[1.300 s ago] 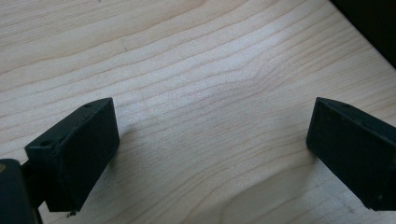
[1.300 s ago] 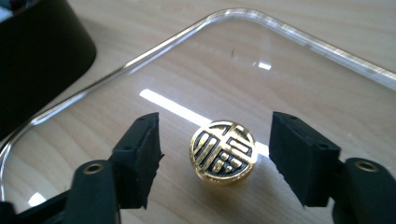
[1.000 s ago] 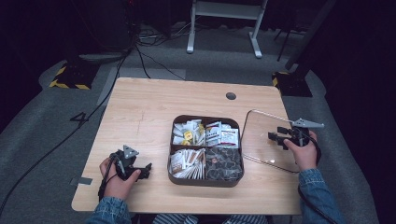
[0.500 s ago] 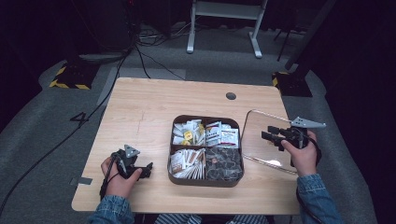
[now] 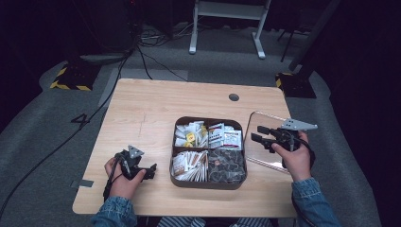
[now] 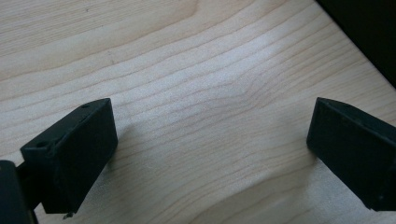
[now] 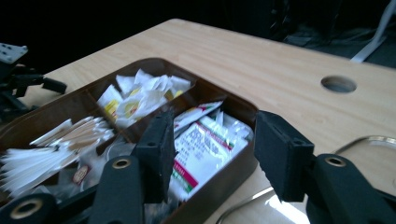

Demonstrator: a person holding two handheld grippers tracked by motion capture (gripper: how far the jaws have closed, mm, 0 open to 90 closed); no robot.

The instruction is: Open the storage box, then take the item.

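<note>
A brown box [image 5: 208, 183] with four compartments sits mid-table, holding white and yellow sachets [image 5: 189, 135], red and white packets [image 5: 224, 137], paper-wrapped sticks [image 5: 189, 165] and clear-wrapped items [image 5: 227, 163]. Its clear lid [image 5: 267, 149] lies flat on the table just to its right. My right gripper [image 5: 257, 133] hovers above the lid and points left at the box. Its jaws have just been opening a little, and nothing is between them. In the right gripper view, the right gripper [image 7: 212, 140] frames the red and white packets [image 7: 201, 140] from a distance. My left gripper [image 5: 150, 171] rests open on bare wood at the front left; the left gripper [image 6: 210, 140] holds nothing.
A round cable hole [image 5: 233, 97] sits in the table behind the box. The far half and the left side of the tabletop [image 5: 142, 113] are bare wood. Dark floor, cables and a white stand [image 5: 227, 19] lie beyond the table.
The right hand has risen off the lid and moved left toward the box, and its jaws stand narrower than a second ago. The left hand has stayed in place.
</note>
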